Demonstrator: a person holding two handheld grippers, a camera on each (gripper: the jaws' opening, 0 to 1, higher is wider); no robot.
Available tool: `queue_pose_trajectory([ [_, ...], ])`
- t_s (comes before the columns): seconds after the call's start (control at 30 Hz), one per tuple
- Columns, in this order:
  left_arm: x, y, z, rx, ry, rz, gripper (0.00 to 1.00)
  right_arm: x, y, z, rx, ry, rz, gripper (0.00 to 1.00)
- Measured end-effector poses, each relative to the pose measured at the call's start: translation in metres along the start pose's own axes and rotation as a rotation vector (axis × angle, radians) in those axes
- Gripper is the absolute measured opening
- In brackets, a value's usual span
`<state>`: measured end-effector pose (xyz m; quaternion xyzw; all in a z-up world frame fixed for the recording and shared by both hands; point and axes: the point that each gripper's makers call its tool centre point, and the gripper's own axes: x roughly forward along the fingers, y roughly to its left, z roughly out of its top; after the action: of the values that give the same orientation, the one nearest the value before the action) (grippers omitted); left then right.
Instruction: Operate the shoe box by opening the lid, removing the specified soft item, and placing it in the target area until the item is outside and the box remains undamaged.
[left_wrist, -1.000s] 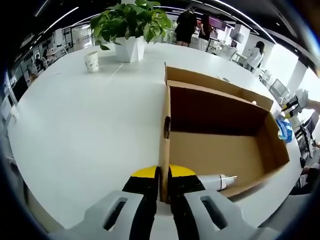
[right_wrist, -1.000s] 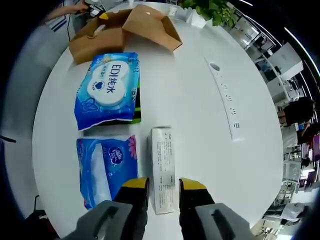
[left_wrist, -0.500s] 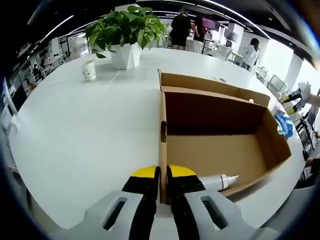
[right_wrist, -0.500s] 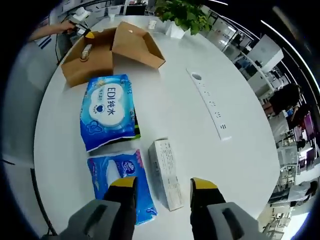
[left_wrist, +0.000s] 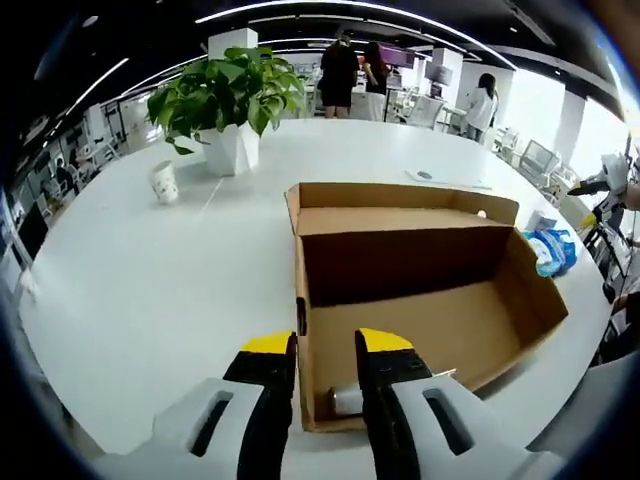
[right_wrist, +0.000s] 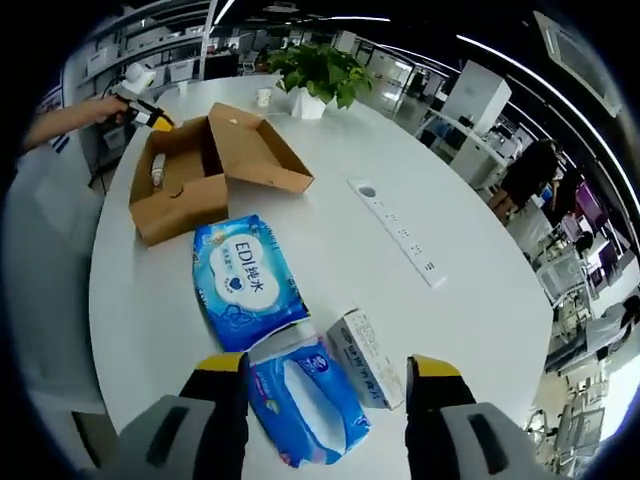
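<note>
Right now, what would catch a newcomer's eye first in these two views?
The open cardboard box sits mid-table ahead of the left gripper, with a small bottle in its near corner. In the right gripper view, two blue wipe packs and a white carton lie before the open right gripper. A potted plant stands beyond.

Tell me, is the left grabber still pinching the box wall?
Apart. In the left gripper view the left gripper is open, and the box wall stands in the gap with space on both sides.
</note>
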<state>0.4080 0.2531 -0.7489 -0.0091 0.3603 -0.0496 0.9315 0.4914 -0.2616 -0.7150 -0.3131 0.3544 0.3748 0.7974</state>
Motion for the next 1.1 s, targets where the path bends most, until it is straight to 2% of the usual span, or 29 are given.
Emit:
queue_pose_trajectory([
  [0.07,-0.003,-0.007,0.006,-0.009,-0.004,-0.031,0.18,-0.006,0.009,0.005,0.036,-0.029,-0.016,0.66],
  [0.17,-0.007,-0.017,0.013,0.043,-0.013,-0.063,0.2,-0.014,0.024,0.008,0.072,-0.045,-0.02,0.68],
  [0.27,-0.013,-0.021,0.015,0.055,-0.015,-0.092,0.2,-0.024,0.041,0.012,0.09,-0.057,-0.037,0.71],
  [0.53,-0.026,-0.028,0.01,0.181,0.019,-0.167,0.25,-0.044,0.076,0.024,0.193,-0.131,-0.071,0.77],
  [0.63,-0.03,-0.028,0.002,0.265,0.076,-0.211,0.29,-0.049,0.088,0.024,0.244,-0.142,-0.089,0.81],
  [0.83,-0.031,-0.025,0.0,0.398,0.125,-0.257,0.35,-0.061,0.111,0.023,0.296,-0.179,-0.118,0.85],
  [0.97,-0.03,-0.024,0.002,0.441,0.145,-0.27,0.37,-0.07,0.125,0.024,0.32,-0.213,-0.149,0.87],
  [1.1,-0.033,-0.031,0.0,0.47,0.168,-0.303,0.39,-0.074,0.133,0.02,0.343,-0.216,-0.167,0.88],
])
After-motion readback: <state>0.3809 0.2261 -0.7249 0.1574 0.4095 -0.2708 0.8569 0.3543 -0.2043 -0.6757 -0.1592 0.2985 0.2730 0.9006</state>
